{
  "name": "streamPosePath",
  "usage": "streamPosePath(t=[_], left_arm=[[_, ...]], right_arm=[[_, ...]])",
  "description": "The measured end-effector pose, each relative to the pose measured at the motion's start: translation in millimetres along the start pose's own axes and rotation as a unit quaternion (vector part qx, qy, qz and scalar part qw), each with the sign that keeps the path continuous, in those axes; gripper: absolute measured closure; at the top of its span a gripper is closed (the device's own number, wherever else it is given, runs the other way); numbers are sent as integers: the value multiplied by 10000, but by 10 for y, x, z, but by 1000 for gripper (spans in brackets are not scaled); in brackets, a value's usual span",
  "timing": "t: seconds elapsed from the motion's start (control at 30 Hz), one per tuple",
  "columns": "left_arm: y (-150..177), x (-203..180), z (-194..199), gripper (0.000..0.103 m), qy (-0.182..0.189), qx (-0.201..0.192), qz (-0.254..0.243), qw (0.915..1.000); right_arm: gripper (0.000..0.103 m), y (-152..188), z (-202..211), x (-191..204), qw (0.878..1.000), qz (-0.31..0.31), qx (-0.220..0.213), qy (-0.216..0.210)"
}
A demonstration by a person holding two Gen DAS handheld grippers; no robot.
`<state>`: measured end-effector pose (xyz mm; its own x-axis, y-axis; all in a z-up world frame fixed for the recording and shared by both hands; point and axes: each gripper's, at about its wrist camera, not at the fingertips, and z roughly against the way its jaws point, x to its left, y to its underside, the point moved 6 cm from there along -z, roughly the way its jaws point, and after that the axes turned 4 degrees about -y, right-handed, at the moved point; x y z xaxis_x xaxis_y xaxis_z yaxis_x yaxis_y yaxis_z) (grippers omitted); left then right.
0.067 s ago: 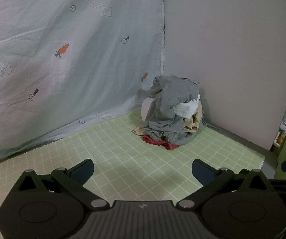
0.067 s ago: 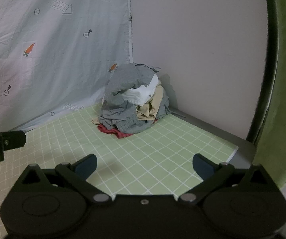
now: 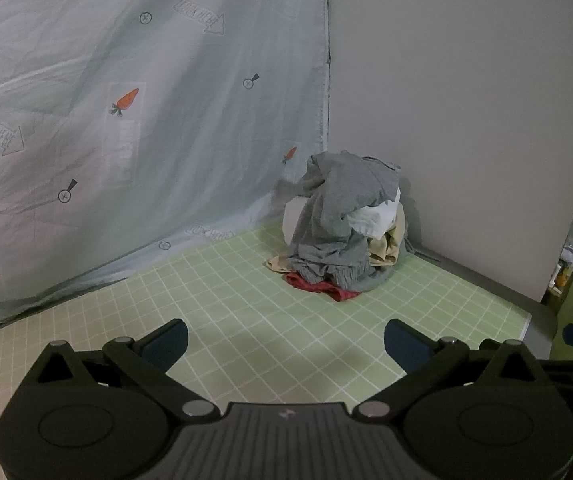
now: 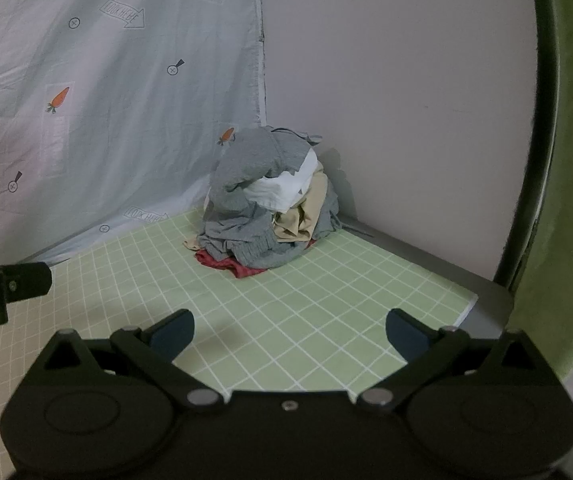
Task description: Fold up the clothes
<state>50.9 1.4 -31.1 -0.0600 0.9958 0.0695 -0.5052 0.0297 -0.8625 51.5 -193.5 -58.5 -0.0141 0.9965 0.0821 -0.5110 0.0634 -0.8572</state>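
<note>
The clothes (image 3: 346, 228) sit crumpled in a heap in the far corner of the table (image 3: 246, 304), none visibly folded, so all of the heap is left to fold. My left tool (image 3: 286, 344) and right tool (image 4: 290, 334) hover well short, fingers apart, empty.

A green mat, a carrot sheet and a plain wall

A light green mat (image 3: 246, 320) with white squares fills the lower middle of the frame. A pale blue sheet (image 3: 126, 120) hangs across the upper left, with orange carrots (image 3: 126, 101), little arrows and small round marks on it. A plain wall (image 3: 466, 100) fills the upper right. A gray table edge (image 4: 426, 258) shows just past the mat on the right.
</note>
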Motion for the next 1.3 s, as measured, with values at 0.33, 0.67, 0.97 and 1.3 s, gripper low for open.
streamPosePath(t=[0.33,0.67,0.97,1.3], left_arm=[[-33,20,-5,0,47,8,26,10000],[-56,89,15,0,78,20,15,10000],[-37,109,-3,0,75,19,7,10000],[-22,127,-22,0,107,23,-8,9999]], right_arm=[[0,-23,-8,24,10000,9,-3,23],[0,-13,-26,16,10000,17,-6,19],[0,-13,-46,26,10000,20,-2,-5],[0,-11,-63,40,10000,16,7,8]])
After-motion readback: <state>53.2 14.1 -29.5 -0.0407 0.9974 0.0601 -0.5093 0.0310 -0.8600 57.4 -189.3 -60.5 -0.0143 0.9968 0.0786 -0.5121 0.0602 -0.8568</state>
